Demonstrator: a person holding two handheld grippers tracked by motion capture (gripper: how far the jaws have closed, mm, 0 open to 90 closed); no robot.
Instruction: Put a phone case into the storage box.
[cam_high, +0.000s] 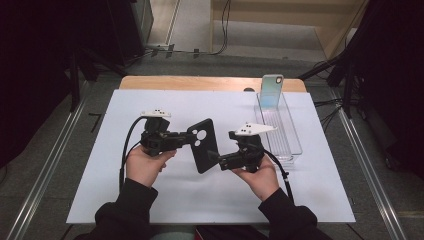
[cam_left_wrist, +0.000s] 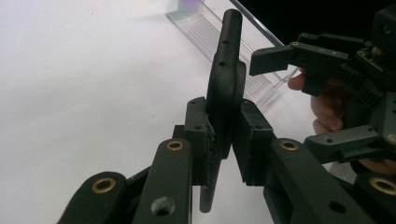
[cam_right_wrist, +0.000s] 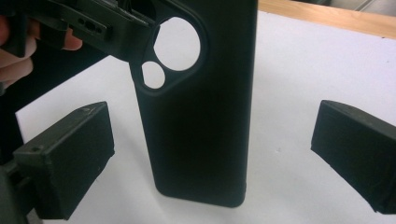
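A black phone case (cam_high: 204, 145) with round camera cut-outs hangs above the white mat. My left gripper (cam_high: 191, 139) is shut on its upper end. In the left gripper view both pads (cam_left_wrist: 196, 135) pinch the case (cam_left_wrist: 226, 79) edge-on, near the cut-out corner. My right gripper (cam_high: 214, 159) stands open at the case's lower end. In the right gripper view the case (cam_right_wrist: 201, 121) hangs between the two wide-apart pads (cam_right_wrist: 70, 158), and neither pad touches it. A phone (cam_high: 271, 91) with a pale iridescent back leans upright at the far end of a clear tray (cam_high: 292, 145).
The white mat (cam_high: 150, 200) covers most of the wooden table (cam_high: 200, 82). The clear tray lies to the right of my right hand and runs toward the far edge. Metal rails run along both sides of the table.
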